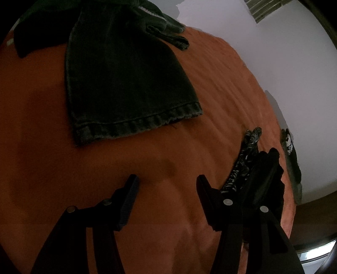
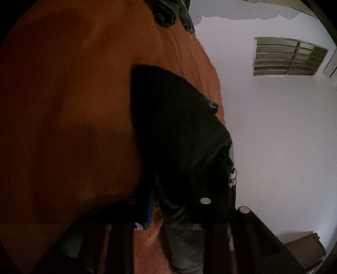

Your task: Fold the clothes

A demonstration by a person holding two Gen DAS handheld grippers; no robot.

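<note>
A dark green pair of jeans (image 1: 126,84) lies on the orange bed sheet (image 1: 42,126), its hemmed leg end pointing toward me. My left gripper (image 1: 167,185) hovers just short of that hem, open, with only sheet between its fingers. At the bed's right edge lies a black garment (image 1: 267,168) beside patterned black-and-white cloth (image 1: 246,160). In the right wrist view the black garment (image 2: 179,130) drapes over and hides the right finger. My right gripper (image 2: 157,196) has its jaws nearly together, the cloth's edge caught at the tips beside the blue pad (image 2: 150,210).
More dark clothes (image 2: 168,12) are heaped at the far end of the bed. A black piece with white print (image 1: 290,151) hangs over the bed's right edge. A pale wall with a barred window (image 2: 288,57) is to the right, a brown box (image 2: 303,248) on the floor.
</note>
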